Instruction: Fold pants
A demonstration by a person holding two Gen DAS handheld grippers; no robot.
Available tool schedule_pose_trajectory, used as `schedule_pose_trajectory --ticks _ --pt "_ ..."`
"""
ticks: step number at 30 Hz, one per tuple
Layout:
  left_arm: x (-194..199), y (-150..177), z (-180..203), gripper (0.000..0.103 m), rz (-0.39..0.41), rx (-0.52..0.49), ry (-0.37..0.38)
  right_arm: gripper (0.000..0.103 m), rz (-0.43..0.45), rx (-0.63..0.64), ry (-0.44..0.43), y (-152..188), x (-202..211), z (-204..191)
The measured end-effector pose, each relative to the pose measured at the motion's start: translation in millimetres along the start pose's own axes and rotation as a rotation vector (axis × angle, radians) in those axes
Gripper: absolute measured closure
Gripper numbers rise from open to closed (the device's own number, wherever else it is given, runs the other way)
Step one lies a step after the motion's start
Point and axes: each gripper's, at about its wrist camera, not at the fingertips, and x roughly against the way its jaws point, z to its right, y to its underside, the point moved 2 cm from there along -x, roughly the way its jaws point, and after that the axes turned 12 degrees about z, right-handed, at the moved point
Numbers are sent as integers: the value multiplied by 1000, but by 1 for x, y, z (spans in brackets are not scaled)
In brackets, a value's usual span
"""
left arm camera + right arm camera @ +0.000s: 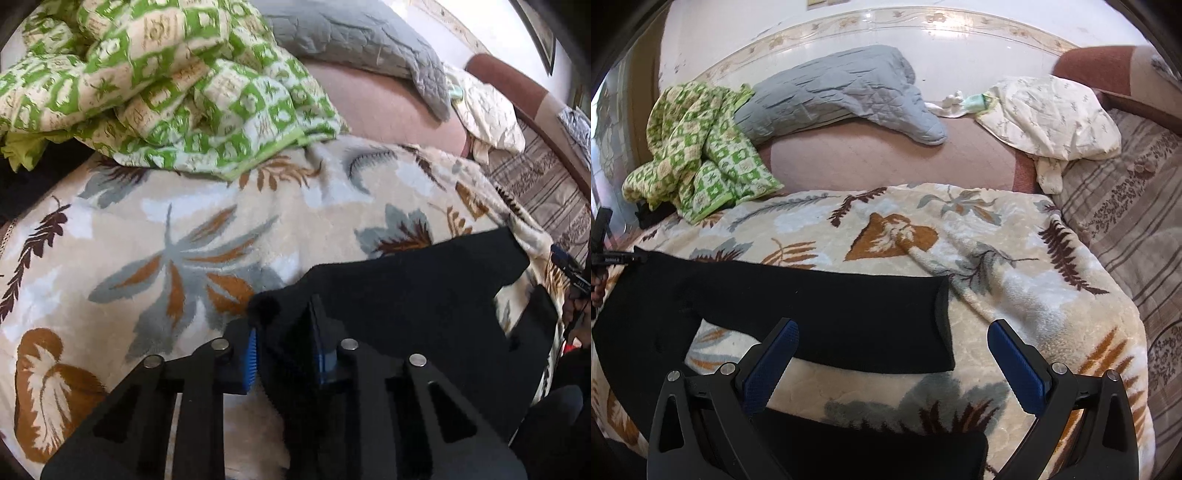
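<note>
Black pants (820,306) lie spread on a leaf-patterned blanket (894,229). One leg runs to the right and ends in a hem (943,321). The other leg (871,443) lies nearer, under my right gripper. My right gripper (894,328) hovers open above the two legs, with its blue pads (768,365) wide apart. My left gripper (286,332) is shut on a bunched edge of the pants (406,295), with black cloth pinched between its blue pads (252,358). In the right wrist view the left gripper (607,256) shows at the far left, at the corner of the pants.
A green-checked quilt (698,155) is heaped at the back left, with a grey quilted cover (842,92) beside it. A cream pillow (1052,114) lies at the back right. A striped sheet (1134,206) covers the right side. A tiled wall (886,40) stands behind the bed.
</note>
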Motion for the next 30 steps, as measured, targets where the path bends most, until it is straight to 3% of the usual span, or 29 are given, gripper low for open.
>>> schedule_pose_trajectory --ticks 8,9,10,13,20,22,23,29,30 --pt "-2 -8 12 82 -5 -12 -50 2 -64 -197 -44 -4 -31 47" --pt "-3 -8 12 82 -10 -9 -59 9 -83 -274 -70 -2 -39 59" --pt "-4 -9 13 82 -16 -2 -62 21 -98 -335 -102 0 -45 67" --pt "-3 -12 12 82 -5 11 -68 35 -163 -560 -196 11 -70 91" --pt "-9 -15 13 78 -6 24 -77 36 -176 -519 -167 4 -102 95" --pt "-11 -14 14 85 -17 19 -76 36 -208 -519 -147 6 -116 97" --pt "-13 -14 15 97 -23 12 -77 36 -237 -530 -147 9 -125 100" --pt "-12 -16 18 98 -27 10 -87 37 -287 -479 -204 6 -144 98" --pt "-12 -16 19 98 -29 0 -92 43 -292 -467 -215 6 -146 97"
